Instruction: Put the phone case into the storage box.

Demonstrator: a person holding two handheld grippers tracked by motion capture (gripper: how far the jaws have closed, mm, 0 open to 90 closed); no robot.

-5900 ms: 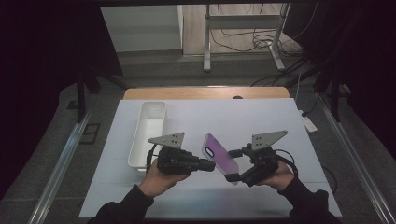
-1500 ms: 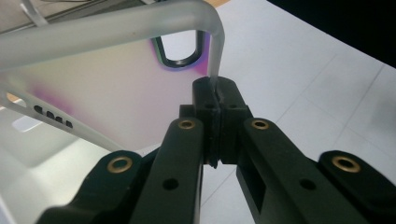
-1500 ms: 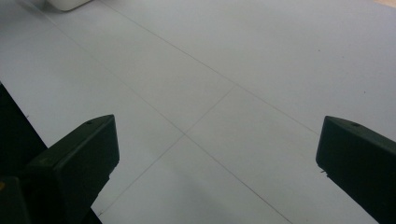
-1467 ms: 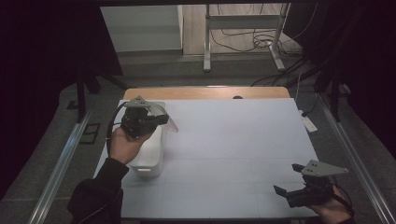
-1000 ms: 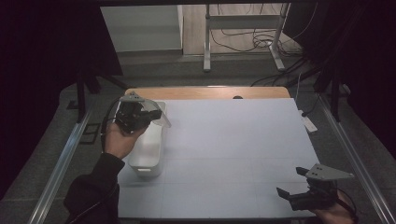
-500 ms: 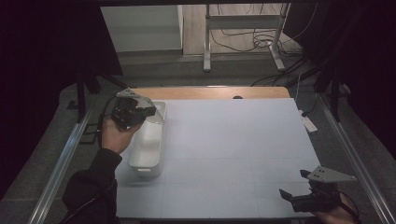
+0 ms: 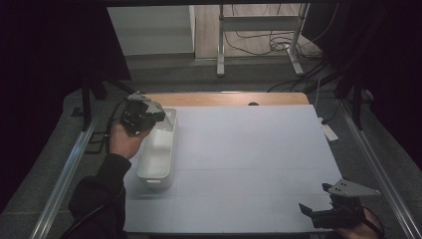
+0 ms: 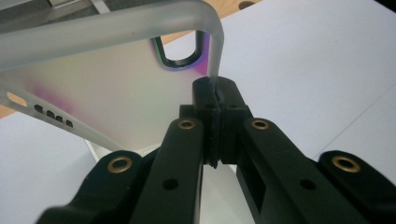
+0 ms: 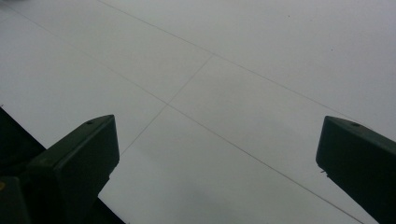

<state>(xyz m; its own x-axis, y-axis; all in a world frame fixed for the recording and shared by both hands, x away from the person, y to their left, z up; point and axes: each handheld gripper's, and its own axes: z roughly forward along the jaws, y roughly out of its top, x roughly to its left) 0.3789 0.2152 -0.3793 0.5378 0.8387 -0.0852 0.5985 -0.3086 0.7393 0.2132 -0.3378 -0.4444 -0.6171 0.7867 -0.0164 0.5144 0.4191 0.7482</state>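
Your left gripper (image 7: 158, 115) has carried the frosted phone case (image 8: 107, 88) from the middle of the worktop (image 7: 249, 159), where both grippers worked on it, over to the white bin (image 7: 157, 154) at the left edge. Over the last second or so it has drifted from the bin's middle toward its far end and now hangs just above that end. Its jaws are pinched fully together on the case's thin side wall, so the case is in the air and not yet in the bin. By my reading, the carry is nearly done and the release is what remains.

Your right gripper (image 7: 318, 215) has pulled back to the near right corner of the worktop, well apart from the bin. Its jaws stand wide apart with nothing between them.

The high view places the hand over the bin, but the case itself is too small and pale there to make out. The left gripper view supplies that: the pads (image 8: 215, 93) clamped on the wall beside the camera cutout (image 8: 180, 53), and the speaker holes along one edge. The right gripper view gives you bare worktop between its jaws.
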